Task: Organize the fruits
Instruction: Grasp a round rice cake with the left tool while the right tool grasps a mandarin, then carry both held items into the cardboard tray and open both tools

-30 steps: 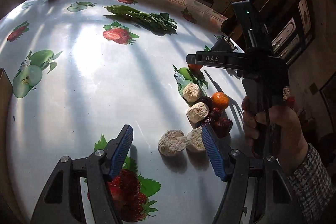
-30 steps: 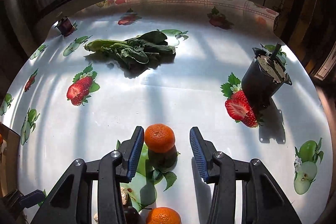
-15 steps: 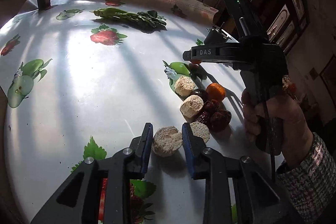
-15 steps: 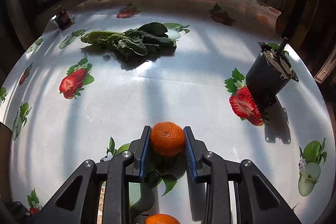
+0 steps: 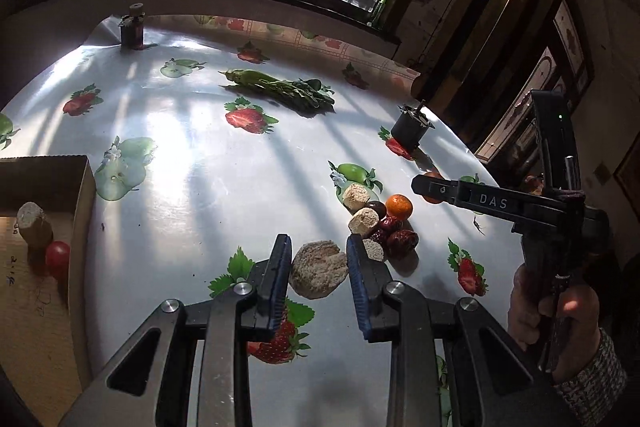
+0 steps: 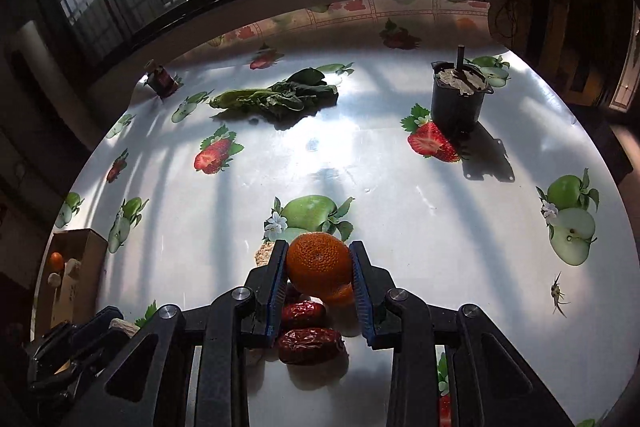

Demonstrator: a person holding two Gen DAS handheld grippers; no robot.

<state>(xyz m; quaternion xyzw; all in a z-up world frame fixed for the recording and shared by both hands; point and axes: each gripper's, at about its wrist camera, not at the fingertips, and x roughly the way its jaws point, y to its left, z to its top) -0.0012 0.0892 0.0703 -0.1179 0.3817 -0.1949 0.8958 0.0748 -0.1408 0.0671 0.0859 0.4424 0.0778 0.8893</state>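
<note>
My left gripper [image 5: 318, 267] is shut on a pale, rough round chunk [image 5: 318, 274] and holds it above the table. My right gripper [image 6: 319, 269] is shut on an orange mandarin [image 6: 318, 265], lifted over the fruit pile. It also shows in the left wrist view [image 5: 434, 187]. On the table lie another mandarin [image 5: 399, 206], dark red dates [image 5: 401, 242], [image 6: 310, 345] and more pale chunks [image 5: 363, 221]. A cardboard box [image 5: 82, 203] at the left holds a pale chunk [image 5: 34, 223] and a red fruit [image 5: 58, 257].
Leafy greens [image 6: 276, 99] lie at the back. A black pot [image 6: 458, 99] stands at the back right and a small dark jar [image 6: 161, 79] at the back left. The round table [image 6: 360, 155] has a glossy fruit-print cover. The box [image 6: 78, 275] stands at its left edge.
Both grippers went from open to shut on their objects, then rose. The left one lifted the pale chunk; the right one lifted the mandarin off the table.
</note>
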